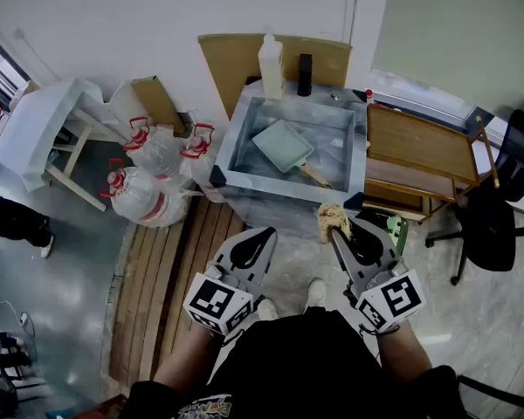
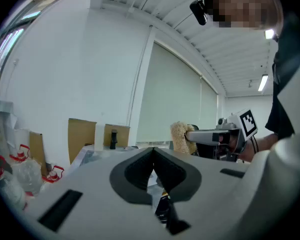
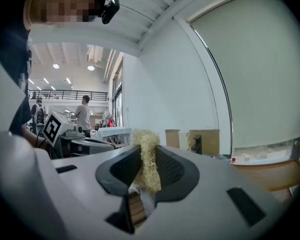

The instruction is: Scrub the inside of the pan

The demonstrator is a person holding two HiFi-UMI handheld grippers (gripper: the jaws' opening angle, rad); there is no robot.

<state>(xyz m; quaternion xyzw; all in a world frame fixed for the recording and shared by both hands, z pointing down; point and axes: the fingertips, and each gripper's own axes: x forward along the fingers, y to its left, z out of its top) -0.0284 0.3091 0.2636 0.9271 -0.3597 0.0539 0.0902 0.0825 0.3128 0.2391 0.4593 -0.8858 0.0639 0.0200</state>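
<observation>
Far L: white table (image 1: 35, 125) on glossy grey floor (image 1: 79, 260), clear bags w/ red handles (image 1: 153, 182) just beside it. A strip of wooden slats (image 1: 179, 278) runs toward the person's feet. White wall behind.

Centre: grey-rimmed tub (image 1: 230, 151), w/ cardboard (image 1: 231, 64) propped against the wall behind it. White bottle (image 1: 271, 66) and dark bottle (image 1: 305, 75) stand at the tub's far edge. Pale green pan (image 1: 282, 145) lies flat mid-tub, wooden handle toward the near R corner.

The left gripper (image 1: 266, 232) is near the tub's near L corner, jaws clenched together, nothing between. The right gripper (image 1: 342, 225) is at the near R corner, clamped on a straw-coloured scrub pad (image 1: 329, 220), outside the tub and apart from the pan.

R: wooden table (image 1: 419, 142) just beside the tub, then black office chair (image 1: 493, 225). Pale green blind (image 1: 454, 24) above.
</observation>
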